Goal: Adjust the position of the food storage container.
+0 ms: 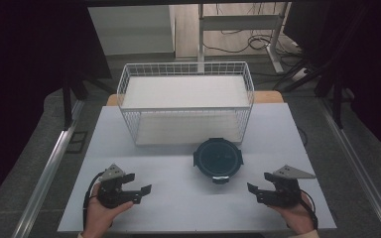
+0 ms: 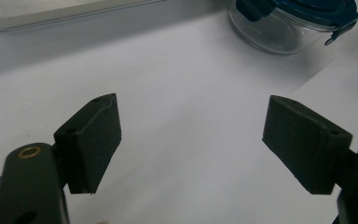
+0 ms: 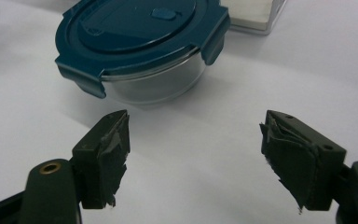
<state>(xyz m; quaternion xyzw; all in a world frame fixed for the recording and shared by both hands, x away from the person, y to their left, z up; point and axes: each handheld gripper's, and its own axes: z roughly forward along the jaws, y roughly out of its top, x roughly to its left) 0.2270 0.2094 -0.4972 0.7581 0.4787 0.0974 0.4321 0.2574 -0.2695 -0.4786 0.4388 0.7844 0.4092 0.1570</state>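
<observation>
Both grippers rest low on the white table (image 1: 178, 208), jaws spread wide and holding nothing: left gripper (image 1: 138, 188), right gripper (image 1: 258, 191); between them, slightly ahead, stands the round glass container (image 1: 218, 158) with its dark blue clip lid (image 3: 135, 28) on; behind it is the white wire basket (image 1: 186, 69). I judge a two-sided approach best; grip the glass wall below the clips, not the lid.

Left claw (image 1: 140, 191) and right claw (image 1: 256, 191): each held in a hand, jaws spread wide, empty, pointing inward toward each other.
</observation>
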